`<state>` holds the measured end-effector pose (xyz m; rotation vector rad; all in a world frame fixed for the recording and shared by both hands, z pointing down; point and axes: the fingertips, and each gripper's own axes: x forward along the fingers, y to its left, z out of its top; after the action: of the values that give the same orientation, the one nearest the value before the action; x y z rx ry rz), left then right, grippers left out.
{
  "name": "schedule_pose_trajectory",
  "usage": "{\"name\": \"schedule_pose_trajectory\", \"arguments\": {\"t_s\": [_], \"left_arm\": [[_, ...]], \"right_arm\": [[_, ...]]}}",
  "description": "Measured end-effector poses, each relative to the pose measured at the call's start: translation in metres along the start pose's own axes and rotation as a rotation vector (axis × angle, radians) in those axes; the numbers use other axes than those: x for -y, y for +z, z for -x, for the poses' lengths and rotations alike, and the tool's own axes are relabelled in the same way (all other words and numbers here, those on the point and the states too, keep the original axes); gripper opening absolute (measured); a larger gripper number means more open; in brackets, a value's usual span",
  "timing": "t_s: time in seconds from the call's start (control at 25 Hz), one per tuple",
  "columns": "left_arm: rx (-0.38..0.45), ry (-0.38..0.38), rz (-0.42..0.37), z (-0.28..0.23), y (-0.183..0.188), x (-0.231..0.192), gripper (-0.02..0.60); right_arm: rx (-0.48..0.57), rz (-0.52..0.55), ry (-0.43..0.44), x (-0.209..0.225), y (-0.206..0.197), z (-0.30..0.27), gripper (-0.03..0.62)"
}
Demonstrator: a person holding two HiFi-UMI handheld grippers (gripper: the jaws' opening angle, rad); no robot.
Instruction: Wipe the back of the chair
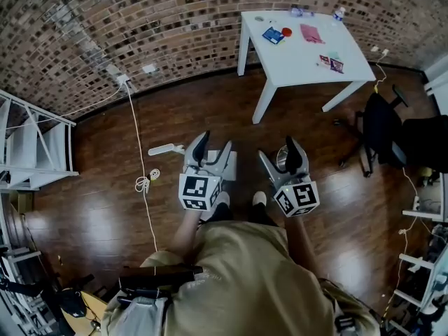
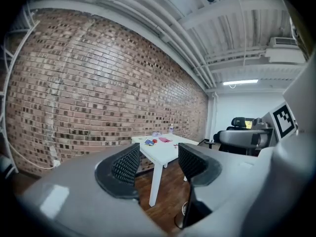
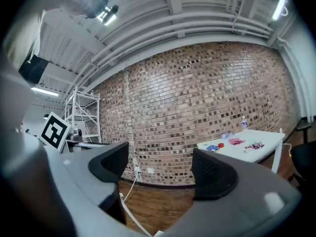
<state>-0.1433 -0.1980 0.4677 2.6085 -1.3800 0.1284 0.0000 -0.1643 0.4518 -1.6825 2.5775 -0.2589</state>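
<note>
Black chair point(image 1: 381, 128): well right of both | left hand-held gripper point(image 1: 212, 149), right hand-held gripper point(image 1: 280, 152): jaws apart, empty

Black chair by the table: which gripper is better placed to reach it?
Right, probably: the black chair stands nearer the right gripper than the left gripper; both are open and empty.

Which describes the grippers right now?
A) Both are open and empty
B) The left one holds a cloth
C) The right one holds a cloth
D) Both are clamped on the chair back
A: the left gripper and the right gripper each show jaws apart with nothing between them, and the black chair stands untouched off to the right.
</note>
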Motion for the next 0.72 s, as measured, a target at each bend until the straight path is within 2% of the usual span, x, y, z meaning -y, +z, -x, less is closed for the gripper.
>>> {"name": "schedule_pose_trajectory", "arguments": {"t_s": [0.4, 0.6, 0.72], "left_arm": [[-0.054, 0.173, -0.022, 0.017, -0.016, -0.053, 0.236], [-0.062, 0.252, -0.041, 0.041, -0.016, -0.087, 0.236], [-0.089, 0.265, -0.082, 0.052, -0.017, -0.108, 0.236]], "right_arm": [[-0.014, 0.001, 0.09, 0.018, 0.005, -0.026, 0.388], [-0.02, 0.012, 0.161, 0.003, 0.007, -0.044, 0.388], [-0.035, 0.02, 0.201, -0.009, 0.002, -0.053, 0.388]]}}
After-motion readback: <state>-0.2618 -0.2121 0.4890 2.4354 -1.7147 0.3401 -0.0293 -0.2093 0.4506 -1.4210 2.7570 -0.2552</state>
